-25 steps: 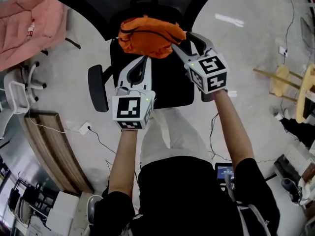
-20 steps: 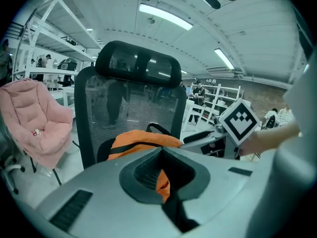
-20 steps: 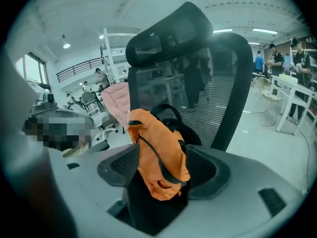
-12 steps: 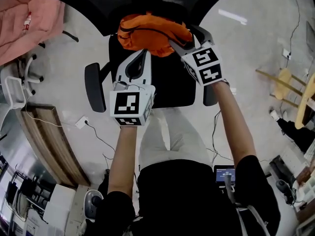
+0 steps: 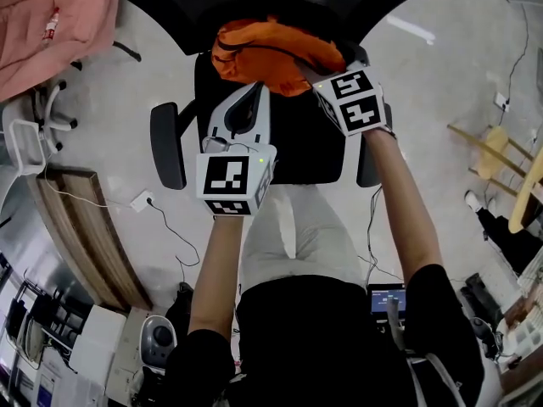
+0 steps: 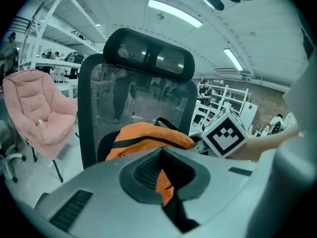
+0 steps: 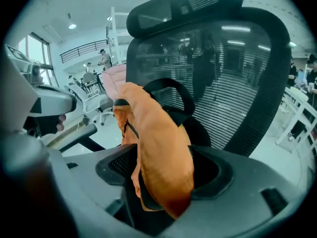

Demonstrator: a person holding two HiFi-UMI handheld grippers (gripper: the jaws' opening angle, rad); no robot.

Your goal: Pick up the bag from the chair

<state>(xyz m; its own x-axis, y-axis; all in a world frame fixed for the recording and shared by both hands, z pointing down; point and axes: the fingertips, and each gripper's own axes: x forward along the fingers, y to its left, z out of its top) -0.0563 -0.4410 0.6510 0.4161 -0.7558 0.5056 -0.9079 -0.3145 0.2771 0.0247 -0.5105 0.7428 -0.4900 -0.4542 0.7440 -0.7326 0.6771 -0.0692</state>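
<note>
1. Nearest is the person in a black top and light trousers, with both forearms stretched forward over the chair.
2. The left gripper is held above the near-left part of the seat. Its jaws are drawn together with nothing clamped. Its own view shows only a strip of orange through the narrow gap between them. Its tip comes up to the near edge of the bag.
3. The right gripper reaches a little farther, on the right. Its jaws are pressed onto a thick fold of orange fabric, which fills the space between them in its own view.
4. The bag is orange with dark trim and a black loop handle. It sits over the far part of the seat, just in front of the backrest. I cannot tell whether it rests on the seat or hangs clear of it.
5. The chair is black, with an armrest on each side, a mesh backrest and a headrest above it.
6. Farther off to the left stands a pink padded chair.
</note>
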